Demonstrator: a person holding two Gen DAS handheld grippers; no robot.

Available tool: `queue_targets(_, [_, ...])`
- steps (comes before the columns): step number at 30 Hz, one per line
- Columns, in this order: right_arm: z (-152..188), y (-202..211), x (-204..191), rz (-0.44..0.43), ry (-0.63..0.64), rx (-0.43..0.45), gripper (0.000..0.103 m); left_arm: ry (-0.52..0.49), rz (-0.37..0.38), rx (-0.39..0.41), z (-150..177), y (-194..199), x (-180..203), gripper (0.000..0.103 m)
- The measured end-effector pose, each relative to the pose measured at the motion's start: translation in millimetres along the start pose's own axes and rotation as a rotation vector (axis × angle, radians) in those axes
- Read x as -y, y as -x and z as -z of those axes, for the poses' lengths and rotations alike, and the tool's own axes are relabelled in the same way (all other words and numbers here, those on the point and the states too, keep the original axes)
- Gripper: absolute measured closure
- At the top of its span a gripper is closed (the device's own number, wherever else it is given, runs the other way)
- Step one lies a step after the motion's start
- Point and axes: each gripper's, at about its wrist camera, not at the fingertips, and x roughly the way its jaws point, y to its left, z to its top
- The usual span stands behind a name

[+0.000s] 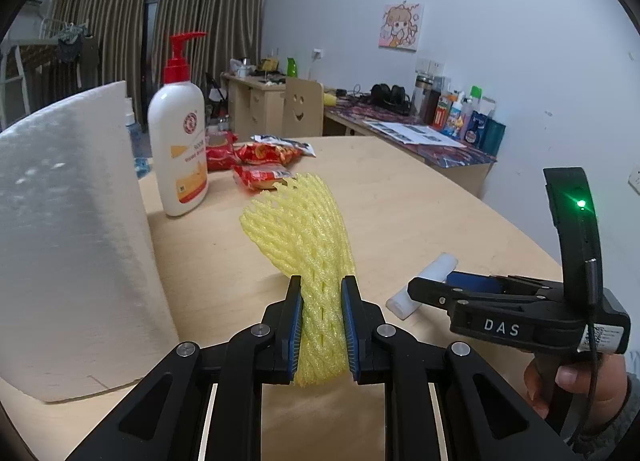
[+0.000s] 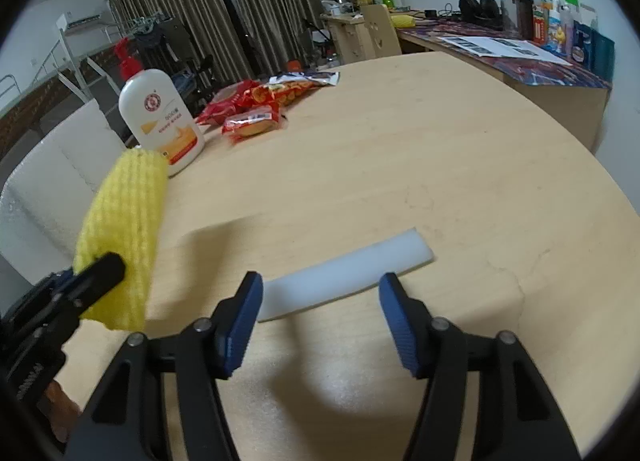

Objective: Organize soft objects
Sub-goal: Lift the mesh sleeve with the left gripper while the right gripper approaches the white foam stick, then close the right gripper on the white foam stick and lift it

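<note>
My left gripper (image 1: 321,285) is shut on a yellow foam net sleeve (image 1: 304,229) and holds it above the wooden table (image 1: 400,197); the sleeve also shows at the left of the right wrist view (image 2: 124,229). A white foam strip (image 2: 344,277) lies flat on the table. My right gripper (image 2: 320,285) is open, low over the table, with the strip's near end between and just beyond its fingertips. In the left wrist view the right gripper (image 1: 424,289) sits beside the white strip (image 1: 424,285).
A large white foam block (image 1: 68,245) stands at the left. A white lotion bottle with a red pump (image 1: 178,137) and red snack packets (image 1: 260,157) are behind. A cluttered desk (image 1: 420,137) runs along the far wall.
</note>
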Motion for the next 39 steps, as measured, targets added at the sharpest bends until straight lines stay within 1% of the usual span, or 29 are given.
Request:
queue_targets(8, [-2, -4, -3, 0.008, -0.052, 0.024, 0.038, -0.02, 0.013, 0.026, 3, 11, 0, 0.083])
queue_targets(11, [-10, -6, -6, 0.005, -0.039, 0.042, 0.038, -0.007, 0.012, 0.019, 4, 11, -1, 0.083])
queue_targets(14, [-17, -4, -14, 0.012, -0.013, 0.059, 0.038, 0.0, 0.006, 0.033, 3, 14, -2, 0.083])
queue_targets(17, [-15, -4, -16, 0.006, -0.016, 0.041, 0.038, 0.01, 0.006, 0.03, 3, 15, -3, 0.083])
queue_targets(21, [-10, -12, -10, 0.02, -0.059, 0.003, 0.038, 0.009, 0.017, 0.028, 4, 17, -2, 0.083])
queue_targets(25, [-12, -12, -10, 0.02, -0.084, 0.008, 0.038, 0.002, 0.034, 0.028, 4, 18, -3, 0.083])
queue_targets(28, [-15, -16, -11, 0.035, -0.103, 0.016, 0.038, 0.001, 0.039, 0.032, 3, 18, -7, 0.083])
queue_targets(29, [-16, -17, -12, 0.042, -0.106, 0.018, 0.039, 0.003, 0.04, 0.034, 3, 19, -9, 0.083])
queue_targets(30, [-16, -18, -13, 0.055, -0.102, 0.02, 0.044, 0.005, 0.039, 0.036, 3, 20, -10, 0.083])
queue_targets(32, [-16, -18, -14, 0.088, -0.101, 0.019, 0.046, 0.011, 0.04, 0.04, 3, 21, -12, 0.083])
queue_targets(34, [-17, -20, -16, 0.104, -0.094, 0.017, 0.046, 0.016, 0.042, 0.045, 4, 23, -13, 0.083])
queue_targets(39, [-21, -24, -15, 0.102, -0.12, 0.022, 0.046, 0.017, 0.038, 0.056, 8, 29, -12, 0.083])
